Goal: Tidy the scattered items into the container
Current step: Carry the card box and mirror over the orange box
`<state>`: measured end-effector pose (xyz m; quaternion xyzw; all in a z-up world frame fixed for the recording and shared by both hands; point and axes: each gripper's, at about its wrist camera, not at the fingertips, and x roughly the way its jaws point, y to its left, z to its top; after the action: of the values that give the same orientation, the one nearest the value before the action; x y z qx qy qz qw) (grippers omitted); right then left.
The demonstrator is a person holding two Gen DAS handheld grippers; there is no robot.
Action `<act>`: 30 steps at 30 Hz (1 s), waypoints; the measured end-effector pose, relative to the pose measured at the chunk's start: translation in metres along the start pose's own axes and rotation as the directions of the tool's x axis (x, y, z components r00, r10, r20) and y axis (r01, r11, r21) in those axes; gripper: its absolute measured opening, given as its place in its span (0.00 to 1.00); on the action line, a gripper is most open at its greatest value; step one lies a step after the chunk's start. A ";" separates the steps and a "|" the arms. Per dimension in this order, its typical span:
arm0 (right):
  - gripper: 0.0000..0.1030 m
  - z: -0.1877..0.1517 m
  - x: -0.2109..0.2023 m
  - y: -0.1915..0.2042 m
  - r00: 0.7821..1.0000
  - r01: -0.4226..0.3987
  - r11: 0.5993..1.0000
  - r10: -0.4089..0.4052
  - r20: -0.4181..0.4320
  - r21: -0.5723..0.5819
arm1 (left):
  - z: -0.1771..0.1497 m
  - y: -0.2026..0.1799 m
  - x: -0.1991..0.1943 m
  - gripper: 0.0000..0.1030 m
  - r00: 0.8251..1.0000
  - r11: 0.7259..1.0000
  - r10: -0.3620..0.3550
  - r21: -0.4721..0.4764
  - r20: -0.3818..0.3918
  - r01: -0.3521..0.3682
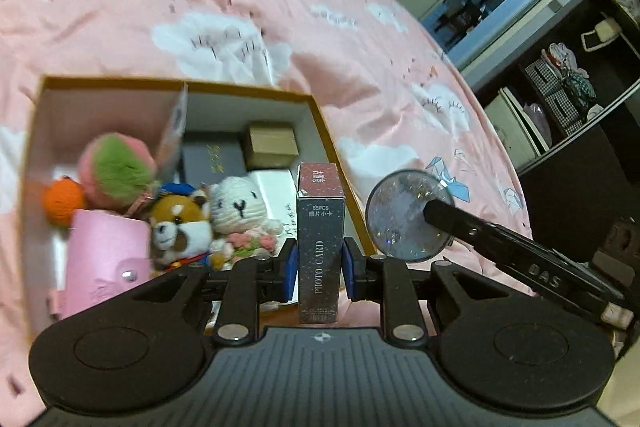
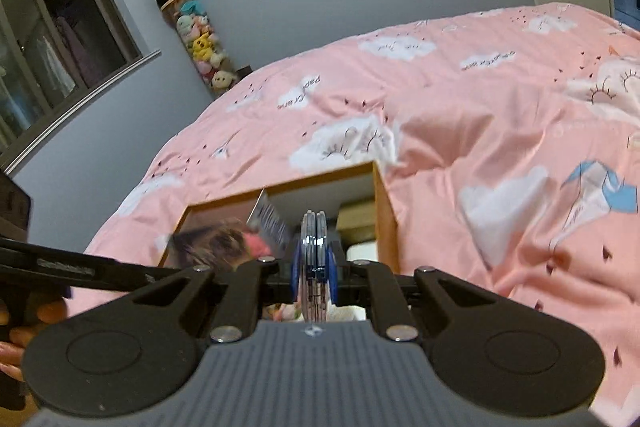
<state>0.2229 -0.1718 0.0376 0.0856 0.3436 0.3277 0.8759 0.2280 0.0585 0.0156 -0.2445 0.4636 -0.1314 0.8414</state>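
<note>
With the left tool [image 1: 319, 263] clamping the photo card box [image 1: 320, 243] and the right tool [image 2: 314, 267] pinching the round mirror [image 2: 315, 259] edge-on, either could slip short of the container [image 1: 40, 131].

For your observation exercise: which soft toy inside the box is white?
The crocheted bear, beside the brown-and-white raccoon plush. The pompom is pink and green, the knitted ball orange.

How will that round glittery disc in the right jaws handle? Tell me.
The round disc is probably rigid: it keeps a flat circle, pinched only at its edge by the right gripper. Its glossy face suggests slipperiness. Dropped on edge, it may roll across the bedspread.
</note>
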 end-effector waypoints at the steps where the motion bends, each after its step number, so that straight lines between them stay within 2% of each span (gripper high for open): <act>1: 0.15 0.002 0.003 -0.002 1.000 0.006 1.000 -0.006 0.003 0.000 | 0.004 0.004 0.010 0.25 1.000 1.000 -0.013 -0.014 -0.019 0.013; 8: 0.15 0.010 0.026 -0.018 0.999 0.045 0.999 -0.045 -0.009 0.005 | 0.013 0.022 0.067 0.25 0.988 0.993 -0.102 -0.080 -0.120 0.092; 12: 0.15 0.010 0.040 -0.029 0.998 0.053 0.998 -0.052 -0.031 0.019 | 0.016 0.032 0.088 0.25 0.971 0.982 -0.171 -0.113 -0.165 0.154; 17: 0.15 0.009 0.052 -0.035 0.997 0.057 0.998 -0.055 -0.050 0.033 | 0.017 0.031 0.108 0.25 0.969 0.989 -0.133 -0.091 -0.210 0.116; 19: 0.15 0.009 0.054 -0.037 0.997 0.052 0.998 -0.050 -0.052 0.040 | 0.016 0.032 0.115 0.25 0.963 0.988 -0.144 -0.095 -0.230 0.125; 24: 0.15 0.007 0.058 -0.035 0.997 0.062 0.998 -0.061 -0.050 0.021 | 0.018 0.035 0.121 0.26 0.965 0.988 -0.135 -0.098 -0.226 0.115; 28: 0.15 0.006 0.059 -0.034 0.997 0.059 0.998 -0.057 -0.056 0.022 | 0.018 0.034 0.119 0.29 0.970 0.993 -0.097 -0.093 -0.222 0.078; 30: 0.15 0.006 0.059 -0.034 0.997 0.061 0.998 -0.060 -0.055 0.019 | 0.019 0.030 0.114 0.34 0.974 0.995 -0.080 -0.073 -0.211 0.066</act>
<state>0.2765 -0.1596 -0.0032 0.0750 0.3730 0.2996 0.8749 0.3044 0.0385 -0.0733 -0.2732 0.5462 -0.1726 0.7728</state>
